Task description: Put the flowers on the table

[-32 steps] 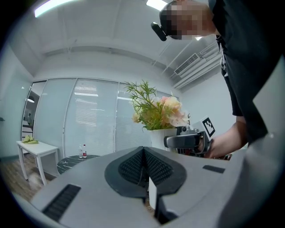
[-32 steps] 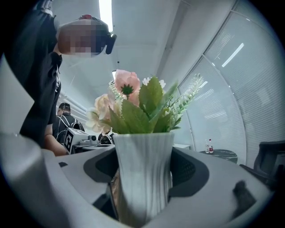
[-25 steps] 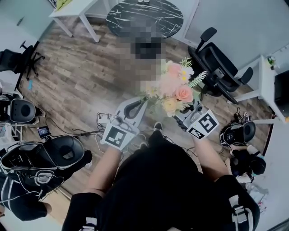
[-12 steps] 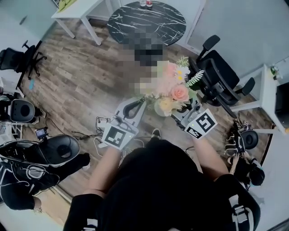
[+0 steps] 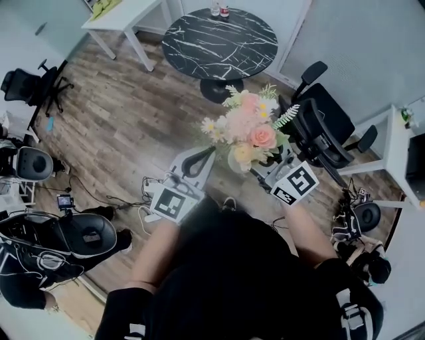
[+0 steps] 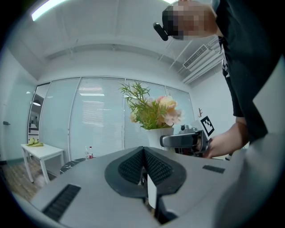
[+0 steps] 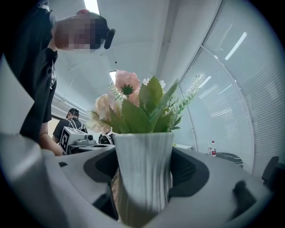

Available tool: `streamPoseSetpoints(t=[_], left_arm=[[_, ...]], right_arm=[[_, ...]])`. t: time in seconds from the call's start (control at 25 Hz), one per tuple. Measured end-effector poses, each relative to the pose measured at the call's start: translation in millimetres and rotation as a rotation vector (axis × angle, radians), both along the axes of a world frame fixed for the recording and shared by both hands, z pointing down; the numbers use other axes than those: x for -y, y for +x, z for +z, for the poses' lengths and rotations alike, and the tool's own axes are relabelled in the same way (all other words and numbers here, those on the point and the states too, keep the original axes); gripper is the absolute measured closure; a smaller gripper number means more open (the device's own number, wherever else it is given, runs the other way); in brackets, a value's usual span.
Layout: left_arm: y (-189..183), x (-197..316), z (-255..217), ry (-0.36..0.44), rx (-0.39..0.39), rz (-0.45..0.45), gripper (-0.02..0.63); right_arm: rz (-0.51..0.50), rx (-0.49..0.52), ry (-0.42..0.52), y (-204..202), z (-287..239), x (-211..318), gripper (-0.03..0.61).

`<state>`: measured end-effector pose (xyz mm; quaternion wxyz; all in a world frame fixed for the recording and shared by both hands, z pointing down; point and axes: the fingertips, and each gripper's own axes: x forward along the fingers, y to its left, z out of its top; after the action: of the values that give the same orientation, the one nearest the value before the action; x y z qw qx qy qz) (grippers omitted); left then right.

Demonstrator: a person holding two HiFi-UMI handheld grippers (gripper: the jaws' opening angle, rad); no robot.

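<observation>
Carrying, by the look of it: the flowers (image 5: 247, 126) are off the ground and not yet set down.

- Right gripper (image 7: 144, 176): jaws spread wide, pressed on either side of a ribbed white vase (image 7: 143, 147), low on its body. The vase stands upright with its long axis vertical, blooms and leaves fanning above the rim.
- Left gripper (image 6: 143, 156): jaws closed flat together with nothing between them. It sits just beside the right one, on its left (the vase shows off to the right in its own view). Idle, I judge.
- Below and ahead is wood floor (image 5: 126, 126). A black chair (image 5: 325, 126) stands to the right, near the flowers.
- Further on is a round table (image 5: 199, 40) with a dark marbled top, well apart from the vase. It lies straight ahead of the right jaws, beyond the blooms. Two small bottles (image 5: 220, 10) stand at its far edge.
- A white table (image 5: 126, 10) stands to its left, further off.

The round table is probably the target. Only the right gripper is loaded, so placing falls to it: forward, then base down on the near top. Gripped low under a heavy head, the vase may tip.
</observation>
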<state>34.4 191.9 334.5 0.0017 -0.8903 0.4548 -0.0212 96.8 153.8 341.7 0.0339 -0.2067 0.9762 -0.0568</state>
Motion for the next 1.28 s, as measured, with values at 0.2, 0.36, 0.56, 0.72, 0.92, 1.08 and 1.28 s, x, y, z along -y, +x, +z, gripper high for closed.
streamPoseSetpoints(t=[0.2, 0.36, 0.56, 0.72, 0.92, 1.08, 1.28], left_arm=[[-5.4, 22.0, -0.4, -0.003, -0.003, 0.009, 0.601], [-9.7, 49.0, -1.3, -0.006, -0.004, 0.036, 0.601], [-26.2, 83.3, -2.9, -0.007, -0.009, 0.069, 0.601], [-45.7, 108.1, 1.7, -0.014, -0.009, 0.092, 0.601], [-69.6, 135.3, 8.0, -0.022, -0.009, 0.119, 0.601], [-88.6, 154.0, 10.0, -0.025, -0.02, 0.138, 0.601], [-113.2, 182.2, 9.4, -0.03, -0.035, 0.159, 0.601]], right_arm=[[0.014, 0.002, 0.007, -4.5, -5.2, 21.8, 0.229], [0.036, -0.001, 0.009, -10.4, -8.1, 46.2, 0.229], [0.077, -0.006, -0.005, -24.8, -6.7, 79.3, 0.227], [0.104, -0.008, -0.015, -42.6, -3.0, 105.1, 0.227], [0.128, -0.015, -0.023, -67.8, 1.2, 131.9, 0.229], [0.145, -0.028, -0.022, -87.6, 2.9, 148.3, 0.229], [0.176, -0.044, -0.021, -109.2, 3.4, 175.6, 0.229]])
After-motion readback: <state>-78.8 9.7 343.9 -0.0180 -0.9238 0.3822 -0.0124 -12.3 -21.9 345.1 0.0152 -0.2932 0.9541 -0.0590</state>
